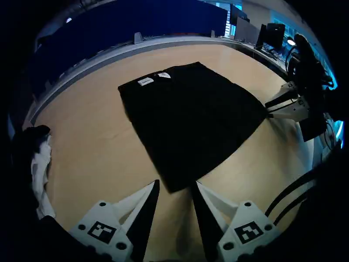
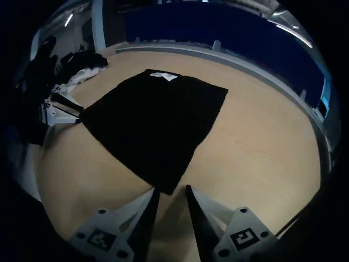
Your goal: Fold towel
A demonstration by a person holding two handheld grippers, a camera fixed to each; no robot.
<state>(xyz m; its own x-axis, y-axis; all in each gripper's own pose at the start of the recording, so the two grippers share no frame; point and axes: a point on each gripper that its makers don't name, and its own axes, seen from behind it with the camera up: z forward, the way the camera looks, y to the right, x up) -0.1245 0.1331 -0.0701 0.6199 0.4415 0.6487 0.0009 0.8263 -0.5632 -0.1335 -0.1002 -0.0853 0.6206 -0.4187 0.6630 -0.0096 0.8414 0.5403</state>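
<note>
Black, soft cloth: the towel (image 1: 192,118) lies flat on the wooden counter (image 1: 87,131), probably light and limp. Corners are the best places to pinch it. The left hand-held gripper (image 1: 174,196) and right hand-held gripper (image 2: 171,196) each gape around one.

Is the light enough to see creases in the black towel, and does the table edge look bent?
Left gripper view: dim; the towel is nearly flat black with faint creases, the table edge curves from the fisheye, pale glare at its far end. Right gripper view: also dim; the towel shows no texture, the table edge bows too.
</note>
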